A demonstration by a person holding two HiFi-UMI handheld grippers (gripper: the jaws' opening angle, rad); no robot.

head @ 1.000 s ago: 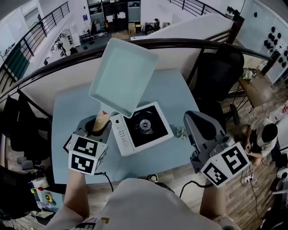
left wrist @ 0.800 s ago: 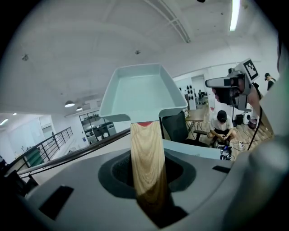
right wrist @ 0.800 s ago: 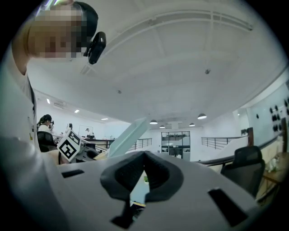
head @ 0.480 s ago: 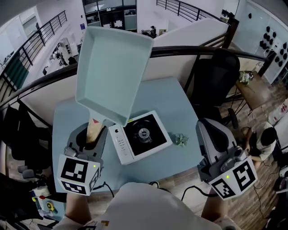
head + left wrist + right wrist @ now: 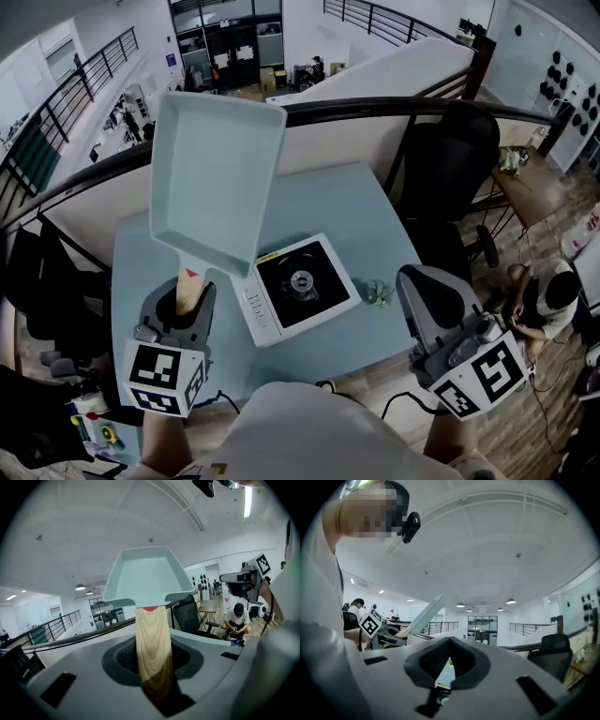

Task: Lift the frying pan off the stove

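A pale teal square frying pan [image 5: 216, 178] hangs in the air, tilted up, above and left of the stove. My left gripper [image 5: 185, 292] is shut on its wooden handle [image 5: 190, 281]; in the left gripper view the handle [image 5: 152, 653] runs up between the jaws to the pan [image 5: 145, 573]. The white stove [image 5: 251, 302] with a black top stands bare on the blue table [image 5: 366, 216]. My right gripper [image 5: 429, 302] hovers off the table's front right corner, jaws together and empty. The right gripper view catches the pan [image 5: 426, 613] edge-on at left.
A small green thing [image 5: 378, 292] lies on the table right of the stove. A black office chair [image 5: 450, 159] stands by the table's right side. A curved railing [image 5: 375, 98] runs behind the table. A person [image 5: 548, 291] sits on the floor to the right.
The pan has swung left and away from above the stove, tilting more upright. My left gripper came down and left with it; the right gripper shifted slightly near the table's corner.
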